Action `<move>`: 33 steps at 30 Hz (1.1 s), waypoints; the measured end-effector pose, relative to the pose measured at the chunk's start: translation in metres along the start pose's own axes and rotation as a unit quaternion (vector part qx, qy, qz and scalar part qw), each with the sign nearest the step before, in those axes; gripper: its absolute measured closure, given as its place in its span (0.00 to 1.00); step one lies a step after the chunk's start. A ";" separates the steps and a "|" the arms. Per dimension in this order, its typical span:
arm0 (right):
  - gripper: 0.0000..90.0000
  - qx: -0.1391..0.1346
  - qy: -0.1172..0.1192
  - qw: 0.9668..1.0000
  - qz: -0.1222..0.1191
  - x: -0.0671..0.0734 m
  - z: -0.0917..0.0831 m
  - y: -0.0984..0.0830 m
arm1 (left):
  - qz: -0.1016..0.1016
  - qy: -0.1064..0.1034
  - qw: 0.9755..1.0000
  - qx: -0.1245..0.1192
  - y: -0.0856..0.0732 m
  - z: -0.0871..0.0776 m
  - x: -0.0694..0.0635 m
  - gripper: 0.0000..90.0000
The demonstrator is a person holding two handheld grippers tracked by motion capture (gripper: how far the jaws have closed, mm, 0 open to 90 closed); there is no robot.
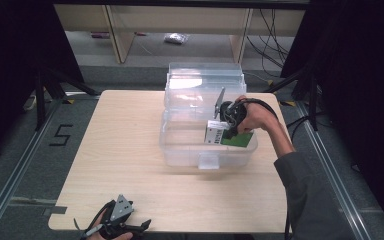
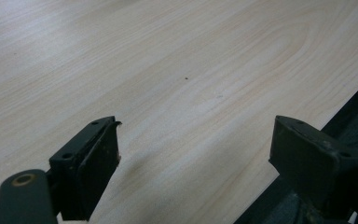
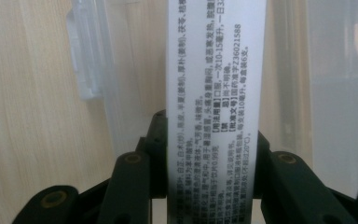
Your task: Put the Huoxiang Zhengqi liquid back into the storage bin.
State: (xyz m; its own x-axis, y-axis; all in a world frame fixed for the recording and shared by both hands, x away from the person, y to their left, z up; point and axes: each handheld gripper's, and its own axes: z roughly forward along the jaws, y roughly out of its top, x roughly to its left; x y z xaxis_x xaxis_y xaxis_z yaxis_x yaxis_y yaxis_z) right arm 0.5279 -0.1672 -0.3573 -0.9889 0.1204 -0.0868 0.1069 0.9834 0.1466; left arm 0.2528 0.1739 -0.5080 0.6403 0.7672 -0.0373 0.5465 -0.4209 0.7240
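Right gripper (image 1: 228, 131), jaws clamped on either side of a green-and-white carton (image 1: 230, 137), holding it inside the clear plastic bin (image 1: 180, 145) at the far side of the wooden table (image 1: 125, 165). Left gripper (image 1: 122, 225), jaws wide apart and empty, resting at the table's near edge

The task's thing is a flat green-and-white carton (image 1: 230, 136), a medicine-type box with a white side panel printed in small black text and a green broad face. It is clamped by its narrow white sides between the jaws of the right tool (image 1: 223, 126) and hangs tilted, partly inside the open clear plastic bin (image 1: 180, 150), near that bin's front right part. In the right gripper view the white printed panel (image 3: 214, 93) runs straight up from between the jaws.
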 end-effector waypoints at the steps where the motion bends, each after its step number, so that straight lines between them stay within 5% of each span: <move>1: 0.72 0.003 -0.002 1.000 0.006 0.001 0.001 0.000 | 0.000 -0.003 1.000 -0.001 0.000 0.000 0.000 0.17; 5: 0.72 0.018 0.002 1.000 0.013 0.000 0.004 -0.003 | 0.009 -0.001 1.000 0.003 0.000 0.000 0.001 0.17; 7: 0.72 0.004 -0.002 1.000 -0.009 -0.004 0.008 -0.005 | 0.007 0.000 1.000 0.002 0.000 0.000 0.001 0.17; 8: 0.72 0.017 0.000 1.000 0.020 0.000 0.006 -0.005 | 0.005 0.000 1.000 0.001 0.000 0.000 0.000 0.17; 12: 0.72 0.003 0.004 1.000 -0.007 -0.003 0.013 -0.008 | 0.009 0.000 1.000 0.004 0.000 -0.001 0.001 0.17; 13: 0.72 0.022 0.009 0.999 0.024 0.001 0.013 -0.008 | 0.005 0.000 1.000 0.001 0.000 0.000 0.001 0.17; 14: 0.72 0.025 0.007 0.999 0.024 0.001 0.014 -0.008 | 0.005 0.000 1.000 0.001 0.000 0.000 0.001 0.17; 22: 0.72 0.007 0.008 1.000 -0.023 -0.006 0.026 -0.010 | 0.006 -0.001 1.000 0.000 0.000 0.000 0.001 0.17; 26: 0.72 0.030 0.017 0.999 0.021 0.003 0.027 -0.010 | 0.005 0.001 1.000 0.000 0.000 0.000 0.000 0.17; 28: 0.72 0.016 0.016 1.000 -0.005 -0.001 0.031 -0.012 | 0.005 -0.001 1.000 0.000 0.000 0.000 0.001 0.17; 33: 0.72 0.038 0.021 0.999 0.021 0.003 0.033 -0.014 | 0.004 0.000 1.000 0.000 0.000 0.000 0.001 0.17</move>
State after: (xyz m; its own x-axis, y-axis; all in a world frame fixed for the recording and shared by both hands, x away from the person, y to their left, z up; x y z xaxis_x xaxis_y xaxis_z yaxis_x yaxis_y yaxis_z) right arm 0.5273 -0.1762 -0.3925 -0.9866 0.1580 -0.0395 0.1548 0.9851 0.0747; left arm 0.2534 0.1743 -0.5079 0.6447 0.7638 -0.0309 0.5414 -0.4277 0.7238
